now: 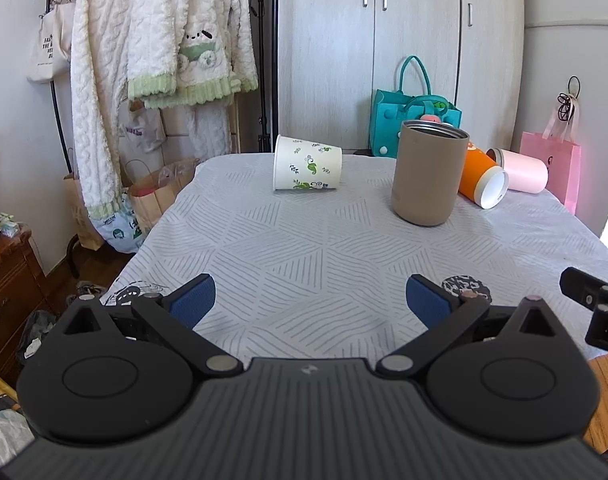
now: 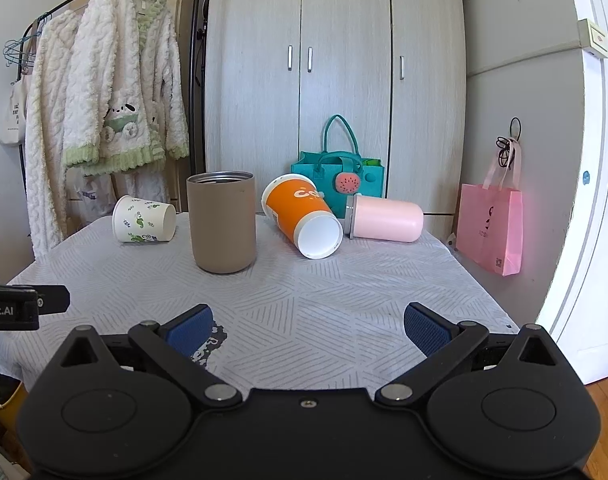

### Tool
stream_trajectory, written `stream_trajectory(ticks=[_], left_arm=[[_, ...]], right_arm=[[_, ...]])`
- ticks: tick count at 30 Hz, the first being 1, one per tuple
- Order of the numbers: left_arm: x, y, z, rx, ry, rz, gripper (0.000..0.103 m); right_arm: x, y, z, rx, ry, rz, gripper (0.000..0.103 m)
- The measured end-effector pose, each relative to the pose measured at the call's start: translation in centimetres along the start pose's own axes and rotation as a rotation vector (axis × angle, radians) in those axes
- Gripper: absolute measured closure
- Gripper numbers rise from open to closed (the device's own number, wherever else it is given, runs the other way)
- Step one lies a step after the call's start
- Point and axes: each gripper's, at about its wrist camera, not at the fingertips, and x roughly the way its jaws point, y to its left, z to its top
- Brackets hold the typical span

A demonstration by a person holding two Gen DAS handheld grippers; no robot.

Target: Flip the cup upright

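A brown tumbler (image 1: 428,174) (image 2: 222,222) stands upright, mouth up, on the table. A white paper cup with green leaf print (image 1: 307,164) (image 2: 144,220) lies on its side at the far left. An orange paper cup (image 1: 483,178) (image 2: 302,216) lies on its side right of the tumbler. A pink tumbler (image 1: 521,170) (image 2: 383,218) lies on its side at the far right. My left gripper (image 1: 309,300) is open and empty over the near table. My right gripper (image 2: 307,328) is open and empty, well short of the cups.
The table has a grey patterned cloth (image 1: 304,248) (image 2: 323,292). A teal bag (image 1: 411,120) (image 2: 337,176) stands behind the cups before a wardrobe (image 2: 335,80). A pink bag (image 2: 489,228) hangs at the right. Robes (image 1: 144,60) hang on a rack at the left.
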Motion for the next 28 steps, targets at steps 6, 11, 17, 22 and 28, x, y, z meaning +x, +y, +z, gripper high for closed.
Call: stream_trajectory(ticks=[6,11,17,22,28], left_arm=[[0.05,-0.04,0.03,0.0,0.006,0.018,0.0],[-0.07,-0.04,-0.1,0.006,-0.002,0.025,0.0],[-0.48,-0.21,-0.25,0.026,-0.029,0.033,0.0],[-0.49,-0.17,-0.18,0.027,-0.027,0.038,0.0],[-0.67,-0.05,-0.15,0.03,-0.028,0.005,0.0]], right_arm=[[0.05,0.01,0.07,0.001,0.002,-0.001,0.0],[0.05,0.01,0.06,0.001,0.002,-0.001,0.0],[0.0,0.03,0.05,0.0,0.005,-0.001,0.0],[-0.05,0.06,-0.08,0.002,0.009,-0.001,0.0],[-0.15,0.04,-0.17,0.004,0.002,-0.005,0.0]])
